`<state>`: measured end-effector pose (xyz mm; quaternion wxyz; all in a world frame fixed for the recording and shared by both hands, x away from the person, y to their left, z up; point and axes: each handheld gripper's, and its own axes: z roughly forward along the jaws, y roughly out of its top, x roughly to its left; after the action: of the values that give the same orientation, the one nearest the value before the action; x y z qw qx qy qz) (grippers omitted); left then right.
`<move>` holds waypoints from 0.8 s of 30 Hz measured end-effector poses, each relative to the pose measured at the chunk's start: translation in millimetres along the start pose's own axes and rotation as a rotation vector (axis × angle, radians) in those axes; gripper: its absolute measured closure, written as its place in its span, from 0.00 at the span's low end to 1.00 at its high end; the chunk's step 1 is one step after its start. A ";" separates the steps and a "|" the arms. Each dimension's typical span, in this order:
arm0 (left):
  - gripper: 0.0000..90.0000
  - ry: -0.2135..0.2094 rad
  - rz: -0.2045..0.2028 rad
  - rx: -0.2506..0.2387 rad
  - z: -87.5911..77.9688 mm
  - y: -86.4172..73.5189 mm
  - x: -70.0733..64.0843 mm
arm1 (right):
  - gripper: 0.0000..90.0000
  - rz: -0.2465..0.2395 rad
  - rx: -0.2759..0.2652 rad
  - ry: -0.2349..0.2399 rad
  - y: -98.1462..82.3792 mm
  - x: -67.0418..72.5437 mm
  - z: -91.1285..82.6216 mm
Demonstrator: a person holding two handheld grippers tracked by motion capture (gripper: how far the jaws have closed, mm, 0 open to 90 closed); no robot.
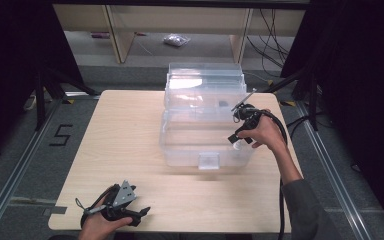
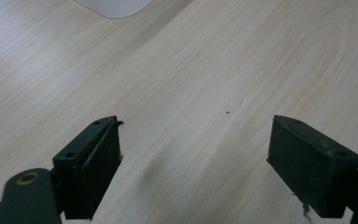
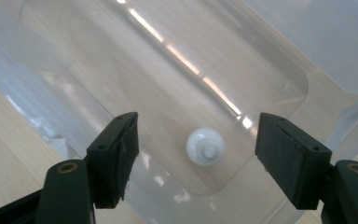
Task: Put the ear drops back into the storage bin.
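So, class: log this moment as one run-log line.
left gripper: open, above wooden table | right gripper: open, over small white round object | object: lying in clear plastic storage box

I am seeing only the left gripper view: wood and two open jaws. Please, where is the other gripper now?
Observer: The right gripper is over the right end of a clear plastic box with its lid open.
Operator: Is it holding something?
Observer: No. Its jaws stand apart, with nothing between them.
Operator: Is something inside the box?
Observer: Yes. The right gripper view shows a small white round piece on the box floor, below the gap between the jaws.
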<state>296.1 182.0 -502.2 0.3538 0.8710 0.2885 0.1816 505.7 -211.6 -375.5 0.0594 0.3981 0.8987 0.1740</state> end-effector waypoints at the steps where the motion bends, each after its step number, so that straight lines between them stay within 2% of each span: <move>1: 0.18 0.000 0.000 0.000 0.0 0.0 0.0 | 0.34 0.000 0.000 0.000 0.0 0.0 0.0; 3: 0.18 -0.005 -0.001 0.003 0.0 0.1 0.1 | 0.32 -0.006 -0.011 -0.004 -0.2 5.4 -4.1; 4: 0.18 0.001 -0.002 -0.002 0.4 0.0 0.3 | 0.31 -0.019 -0.033 -0.006 -0.3 9.5 -7.8; 8: 0.18 0.001 -0.001 -0.001 0.4 0.0 0.3 | 0.29 -0.022 -0.041 -0.004 -0.9 17.5 -12.9; 10: 0.18 0.000 0.002 0.002 -0.1 0.0 0.4 | 0.29 -0.035 -0.051 -0.001 -1.9 18.9 -14.5; 17: 0.18 -0.008 0.000 0.003 -0.1 0.0 0.3 | 0.28 -0.028 -0.068 0.004 -7.6 21.2 -15.1; 18: 0.18 -0.003 0.001 0.001 0.2 0.0 0.3 | 0.28 -0.045 -0.078 0.010 -9.9 21.6 -14.5; 19: 0.18 0.002 0.005 0.003 -0.2 0.2 0.8 | 0.28 -0.024 -0.071 0.017 -10.7 23.0 -14.9; 21: 0.18 0.001 0.000 0.002 0.1 -0.1 0.3 | 0.28 -0.027 -0.068 0.005 -12.2 23.6 -15.3; 24: 0.18 0.000 -0.001 -0.001 -0.1 0.0 0.2 | 0.28 -0.027 -0.085 0.013 -14.4 24.7 -16.2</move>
<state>296.2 182.2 -502.1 0.3541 0.8708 0.2887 0.1814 475.0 -206.7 -364.9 0.0729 0.3817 0.8962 0.2140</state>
